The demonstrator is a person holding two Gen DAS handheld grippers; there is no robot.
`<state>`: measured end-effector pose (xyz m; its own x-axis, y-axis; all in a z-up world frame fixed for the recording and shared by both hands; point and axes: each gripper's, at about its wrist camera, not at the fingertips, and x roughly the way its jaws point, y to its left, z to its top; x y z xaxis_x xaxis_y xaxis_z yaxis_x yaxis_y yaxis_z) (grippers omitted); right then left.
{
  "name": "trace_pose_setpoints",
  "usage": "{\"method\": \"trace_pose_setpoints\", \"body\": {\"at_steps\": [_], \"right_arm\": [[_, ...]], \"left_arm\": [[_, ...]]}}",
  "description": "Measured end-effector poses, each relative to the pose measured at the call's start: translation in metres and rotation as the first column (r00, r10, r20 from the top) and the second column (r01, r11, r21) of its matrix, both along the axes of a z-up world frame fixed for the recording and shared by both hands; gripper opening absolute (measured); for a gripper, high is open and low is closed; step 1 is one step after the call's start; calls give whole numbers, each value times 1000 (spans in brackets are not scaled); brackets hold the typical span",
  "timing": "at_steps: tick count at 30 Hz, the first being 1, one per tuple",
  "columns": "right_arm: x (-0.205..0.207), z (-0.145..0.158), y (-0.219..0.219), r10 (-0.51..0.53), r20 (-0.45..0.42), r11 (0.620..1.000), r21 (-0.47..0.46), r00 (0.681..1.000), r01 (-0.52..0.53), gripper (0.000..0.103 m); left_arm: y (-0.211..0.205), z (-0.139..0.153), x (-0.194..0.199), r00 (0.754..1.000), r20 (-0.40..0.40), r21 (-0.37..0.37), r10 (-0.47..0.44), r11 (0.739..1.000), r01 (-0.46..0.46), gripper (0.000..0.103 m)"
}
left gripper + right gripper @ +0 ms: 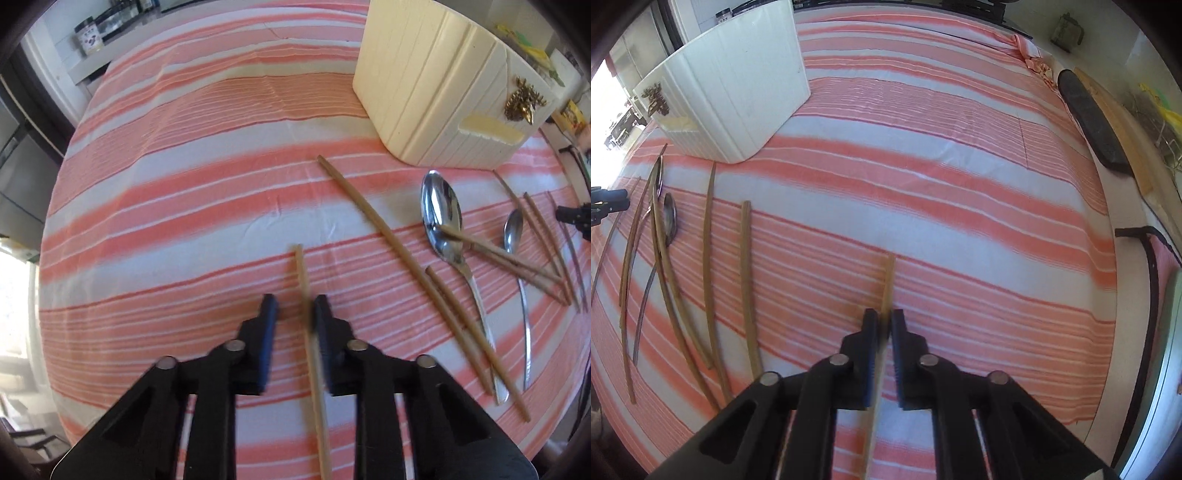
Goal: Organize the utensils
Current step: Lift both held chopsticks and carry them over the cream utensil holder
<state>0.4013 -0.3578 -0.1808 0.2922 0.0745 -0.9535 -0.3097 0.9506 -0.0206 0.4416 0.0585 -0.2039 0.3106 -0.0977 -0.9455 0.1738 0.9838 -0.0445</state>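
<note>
Between the fingers of our left gripper (294, 314) runs one pale wooden chopstick (309, 332). It lies against the right finger with a clear gap to the left one, so the fingers stand apart, and we cannot tell whether the stick is truly pinched. Its lower end is cut off by the frame, and it is blurred.

Our right gripper (884, 326) has its fingers close together around a second chopstick (886, 288), which fills the narrow slot between the blue pads; they appear clamped on it. Its tip points ahead of the fingers over the striped cloth (942, 184).

To the right of the left fingers lie the loose chopsticks (388, 251): we count about seven thin, straight wooden sticks, though those farthest right overlap and are hard to separate. Among them lie two shiny metal spoons, a large spoon (443, 221) with one stick resting in its bowl and a small spoon (513, 232) beyond it.

Farther ahead and right stands one cream ribbed plastic holder (436, 85), with a small brass ornament (522, 101) on its face. Its top is cut off. The pink and white cloth covers the counter.
</note>
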Motion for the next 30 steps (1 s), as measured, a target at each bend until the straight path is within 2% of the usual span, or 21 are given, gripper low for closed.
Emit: {"method": "trace_pose_setpoints", "body": {"at_steps": [2, 4, 7, 12, 16, 24, 27, 30], "right_arm": [[7, 1, 3, -20, 11, 1000, 5, 1000, 20, 6], [10, 9, 4, -43, 35, 998, 45, 998, 41, 6], [-3, 39, 3, -63, 139, 991, 123, 988, 46, 6], [-41, 102, -1, -76, 285, 977, 211, 955, 15, 6], [-77, 146, -4, -84, 382, 967, 254, 920, -18, 6], [-116, 199, -2, -94, 502, 956, 287, 860, -63, 6], [-122, 210, -3, -102, 530, 947, 310, 842, -81, 6], [-120, 215, -7, -124, 534, 928, 361, 836, -93, 6]], "left_arm": [[3, 2, 8, 1000, 4, -28, 16, 999, -15, 4], [9, 11, 8, 998, 44, -46, 38, 998, -36, 4], [21, 42, -7, 989, 134, -127, 69, 991, -52, 4], [33, 107, -54, 948, 308, -191, 82, 981, -23, 4], [35, 150, -75, 912, 402, -218, 81, 976, 10, 4], [38, 192, -111, 863, 494, -269, 100, 962, 43, 4], [36, 199, -113, 857, 503, -297, 109, 953, 53, 4], [30, 208, -116, 850, 517, -293, 100, 954, 66, 4]]}}
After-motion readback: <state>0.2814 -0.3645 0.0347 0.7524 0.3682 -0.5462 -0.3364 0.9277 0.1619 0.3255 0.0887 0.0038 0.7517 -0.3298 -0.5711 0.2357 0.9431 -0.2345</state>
